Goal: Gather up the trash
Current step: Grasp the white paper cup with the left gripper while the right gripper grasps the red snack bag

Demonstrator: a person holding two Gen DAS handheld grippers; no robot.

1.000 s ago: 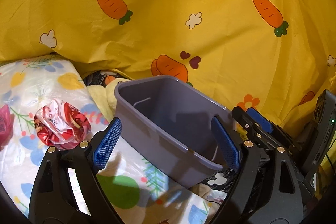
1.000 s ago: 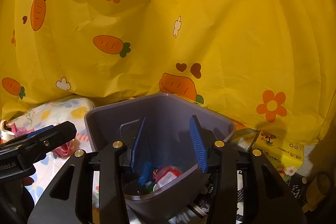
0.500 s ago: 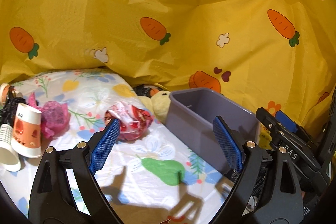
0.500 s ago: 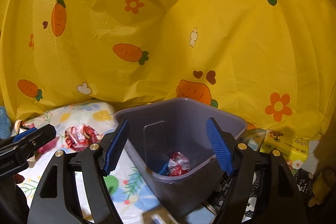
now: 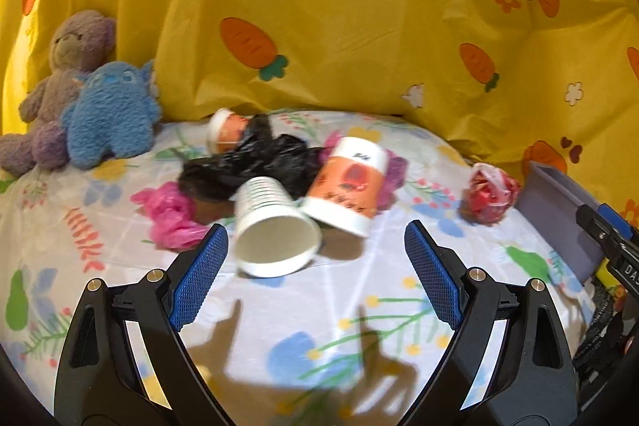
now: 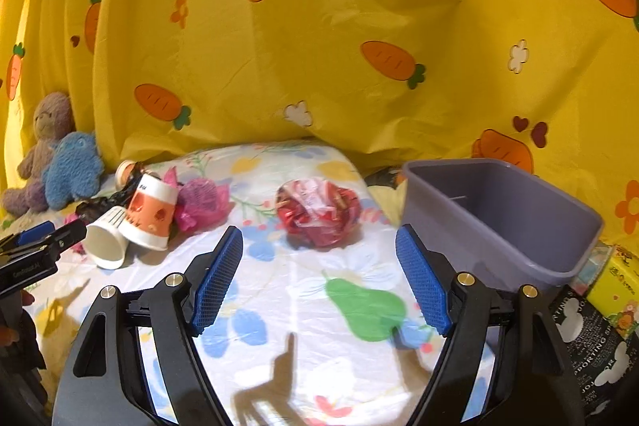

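My left gripper (image 5: 315, 266) is open and empty, just short of a white ribbed paper cup (image 5: 273, 228) lying on its side. Beside it lie an orange and white cup (image 5: 347, 182), a black plastic bag (image 5: 255, 162), pink wrappers (image 5: 167, 214) and a small cup (image 5: 223, 128). My right gripper (image 6: 319, 266) is open and empty, facing a crumpled red and white wrapper (image 6: 317, 210), which also shows in the left wrist view (image 5: 489, 192). The grey bin (image 6: 503, 218) stands at the right, its inside hidden.
A floral sheet (image 6: 303, 302) covers the surface. A yellow carrot-print cloth (image 6: 319, 46) hangs behind. A purple bear (image 5: 64, 66) and a blue plush (image 5: 112, 114) sit at the far left. A yellow box (image 6: 615, 286) and a black printed bag (image 6: 591, 338) lie right of the bin.
Both grippers have swung left, away from the bin. The right gripper came out of the bin and opened wider. The pile of cups and bags has come into the left view.
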